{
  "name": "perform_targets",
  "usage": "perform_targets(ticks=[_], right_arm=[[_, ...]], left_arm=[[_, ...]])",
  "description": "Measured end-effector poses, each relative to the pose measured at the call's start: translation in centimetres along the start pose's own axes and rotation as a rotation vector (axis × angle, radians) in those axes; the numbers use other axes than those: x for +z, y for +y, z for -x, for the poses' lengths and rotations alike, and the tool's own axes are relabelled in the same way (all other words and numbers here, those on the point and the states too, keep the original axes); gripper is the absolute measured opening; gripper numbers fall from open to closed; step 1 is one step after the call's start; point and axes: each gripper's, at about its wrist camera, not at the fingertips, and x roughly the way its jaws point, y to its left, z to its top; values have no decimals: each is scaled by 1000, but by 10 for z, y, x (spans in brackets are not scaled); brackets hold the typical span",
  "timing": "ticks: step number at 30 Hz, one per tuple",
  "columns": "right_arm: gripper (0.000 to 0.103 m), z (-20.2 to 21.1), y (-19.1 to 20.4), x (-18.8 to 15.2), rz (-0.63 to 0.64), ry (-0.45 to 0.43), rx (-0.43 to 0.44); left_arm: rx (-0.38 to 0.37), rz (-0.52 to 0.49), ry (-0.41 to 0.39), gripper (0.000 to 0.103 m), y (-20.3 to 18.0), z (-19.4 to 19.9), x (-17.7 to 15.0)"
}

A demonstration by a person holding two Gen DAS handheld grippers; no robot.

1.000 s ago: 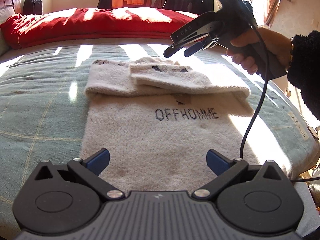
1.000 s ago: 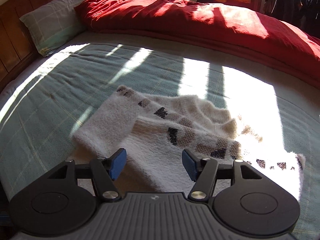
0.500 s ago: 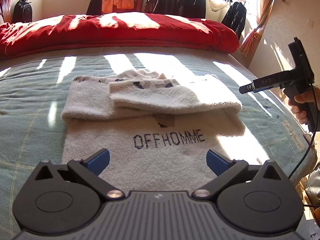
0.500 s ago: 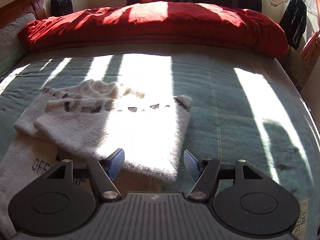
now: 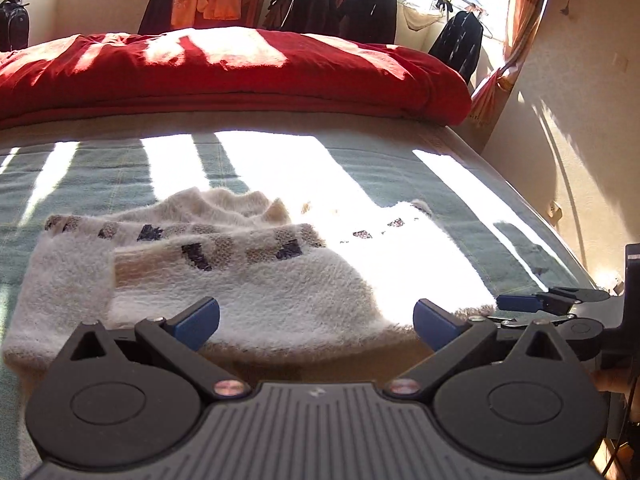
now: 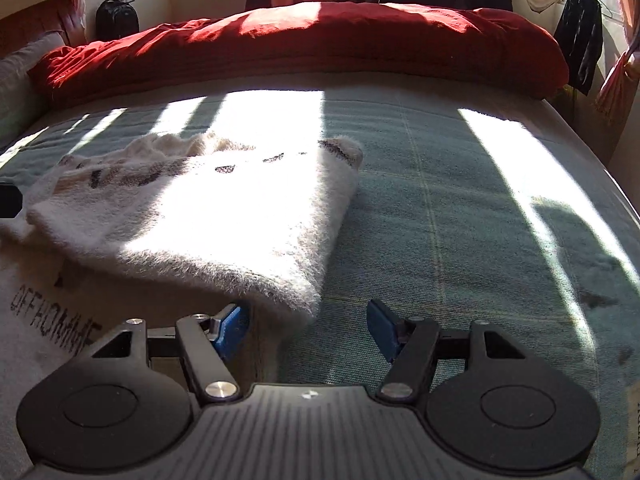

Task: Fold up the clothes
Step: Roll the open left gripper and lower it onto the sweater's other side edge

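Note:
A cream knit sweater (image 5: 260, 280) lies flat on the bed, both sleeves folded across its upper part, with dark patterned bands near the cuffs. My left gripper (image 5: 316, 320) hovers open just before the folded sleeves, nothing between its pads. In the right wrist view the sweater (image 6: 200, 220) fills the left half and its printed lettering (image 6: 52, 320) shows at the lower left. My right gripper (image 6: 307, 326) stands open at the sweater's right edge; the folded sleeve's corner lies just ahead of its left pad, unpinched. The right gripper (image 5: 520, 303) also shows low at the left view's right side.
The green checked bedspread (image 6: 460, 200) stretches to the right of the sweater. A red duvet (image 5: 240, 76) lies rolled along the far side. The bed's right edge (image 5: 552, 224) runs close to a wall. Dark jackets (image 5: 360, 4) hang behind, and a black backpack (image 6: 116, 20) stands far left.
The right gripper swung from above the sleeves to the sweater's right edge and sank low. The left gripper moved forward to the folded sleeves; the lettering dropped out of its view.

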Motion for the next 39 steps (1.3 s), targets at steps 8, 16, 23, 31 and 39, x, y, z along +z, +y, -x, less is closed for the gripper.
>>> perform_targets(ticks=[8, 16, 23, 31, 39], right_arm=[[67, -21, 1, 10, 105, -20, -129], [67, -13, -7, 3, 5, -18, -84], [67, -12, -6, 1, -21, -12, -78], [67, -13, -8, 0, -31, -10, -71], [67, -11, -8, 0, -20, -10, -63]], left_arm=[[5, 81, 38, 102, 21, -17, -11], [-144, 476, -17, 93, 71, 15, -33], [-329, 729, 91, 90, 89, -41, -53], [-443, 796, 62, 89, 83, -73, -44], [-393, 812, -43, 89, 106, -62, -35]])
